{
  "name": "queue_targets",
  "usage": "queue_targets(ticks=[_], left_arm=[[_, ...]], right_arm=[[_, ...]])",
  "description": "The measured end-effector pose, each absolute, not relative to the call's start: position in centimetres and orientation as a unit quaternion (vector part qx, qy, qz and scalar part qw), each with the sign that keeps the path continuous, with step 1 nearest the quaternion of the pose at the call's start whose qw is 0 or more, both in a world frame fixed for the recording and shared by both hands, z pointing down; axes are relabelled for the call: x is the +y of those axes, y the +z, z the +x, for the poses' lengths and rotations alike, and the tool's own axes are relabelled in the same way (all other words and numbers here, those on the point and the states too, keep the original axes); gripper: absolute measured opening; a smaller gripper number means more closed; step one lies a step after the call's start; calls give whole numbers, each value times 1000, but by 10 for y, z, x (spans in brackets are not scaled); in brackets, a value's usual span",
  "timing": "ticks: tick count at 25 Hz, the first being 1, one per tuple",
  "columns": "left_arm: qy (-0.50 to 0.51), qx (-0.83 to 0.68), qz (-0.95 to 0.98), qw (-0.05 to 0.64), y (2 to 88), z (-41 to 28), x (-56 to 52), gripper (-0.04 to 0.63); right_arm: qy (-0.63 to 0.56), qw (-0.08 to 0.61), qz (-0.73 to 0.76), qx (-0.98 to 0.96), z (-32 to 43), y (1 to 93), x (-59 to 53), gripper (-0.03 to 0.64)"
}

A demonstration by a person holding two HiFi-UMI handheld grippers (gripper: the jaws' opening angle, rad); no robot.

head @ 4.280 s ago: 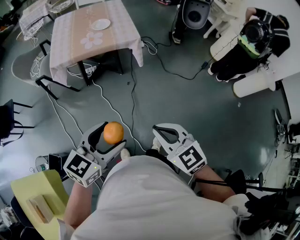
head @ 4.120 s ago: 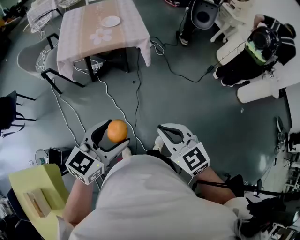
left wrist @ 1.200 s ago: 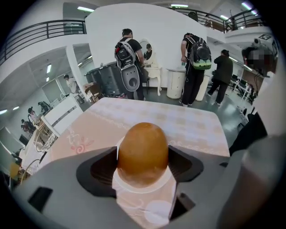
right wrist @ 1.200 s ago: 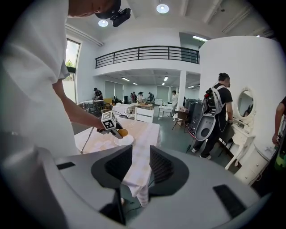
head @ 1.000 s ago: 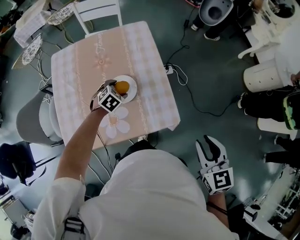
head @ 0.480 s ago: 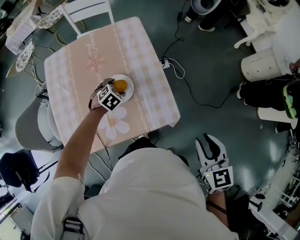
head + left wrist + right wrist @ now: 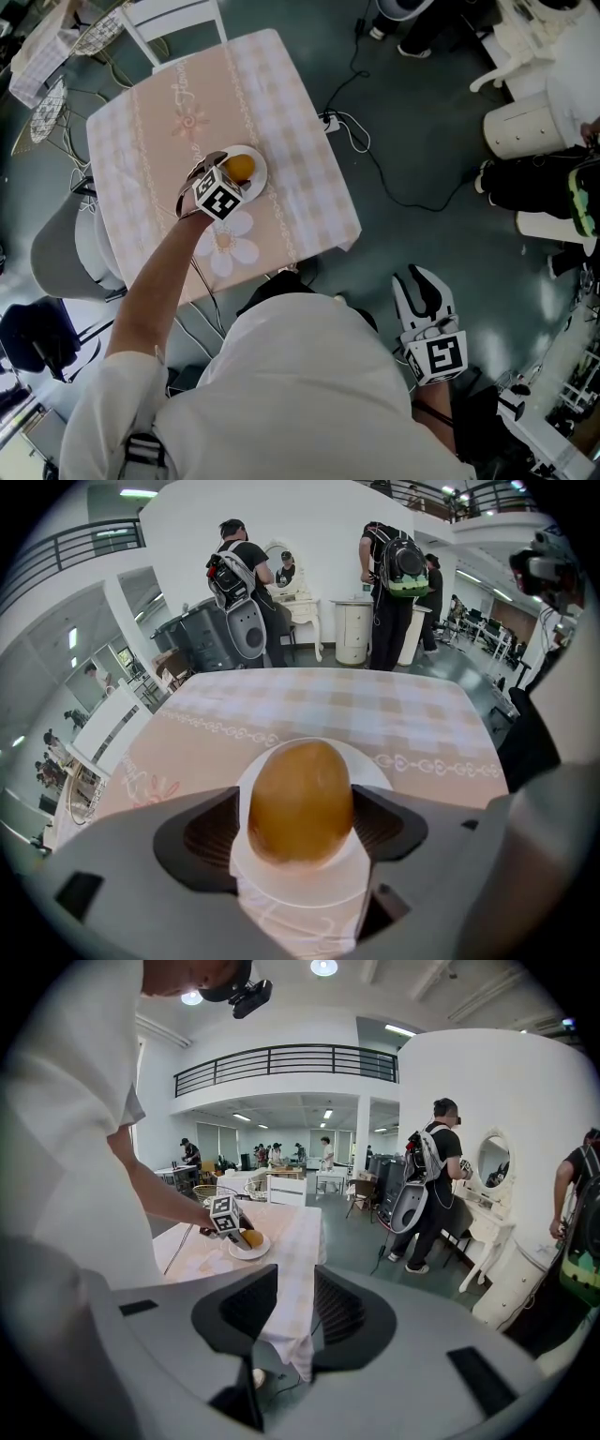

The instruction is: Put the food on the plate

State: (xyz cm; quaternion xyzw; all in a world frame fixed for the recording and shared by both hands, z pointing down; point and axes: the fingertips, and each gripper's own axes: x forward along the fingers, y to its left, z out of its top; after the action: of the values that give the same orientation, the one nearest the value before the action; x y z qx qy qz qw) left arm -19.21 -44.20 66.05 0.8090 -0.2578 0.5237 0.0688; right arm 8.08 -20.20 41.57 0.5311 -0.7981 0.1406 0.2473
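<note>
Left hand-held gripper [image 7: 300, 829] clamps the orange [image 7: 300, 794] just above the plate [image 7: 302, 900], table [image 7: 302, 178] edges well off; right hand-held gripper [image 7: 295, 1312] slightly apart, empty.

Pink checked tablecloth [image 7: 291, 141]; white chair [image 7: 178, 17] and grey chair [image 7: 56, 258] alongside.

Free room about the plate [image 7: 260, 178]: the table [image 7: 300, 122] lies bare right of, beyond and left of it. Its near-left side is taken by the left gripper [image 7: 234, 173], jaws closed on the orange [image 7: 300, 799], and the arm [image 7: 159, 281]. A white chair [image 7: 173, 19] stands beyond it and a grey chair [image 7: 56, 253] to its left. Cables [image 7: 334, 125] lie on the floor to its right.
</note>
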Motion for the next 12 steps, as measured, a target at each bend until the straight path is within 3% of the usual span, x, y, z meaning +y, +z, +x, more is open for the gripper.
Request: queue_targets(ticks=[12], left_arm=[[514, -262, 814, 69, 652, -192, -439, 396]], right_arm=[[137, 257, 523, -801, 89, 418, -201, 130]])
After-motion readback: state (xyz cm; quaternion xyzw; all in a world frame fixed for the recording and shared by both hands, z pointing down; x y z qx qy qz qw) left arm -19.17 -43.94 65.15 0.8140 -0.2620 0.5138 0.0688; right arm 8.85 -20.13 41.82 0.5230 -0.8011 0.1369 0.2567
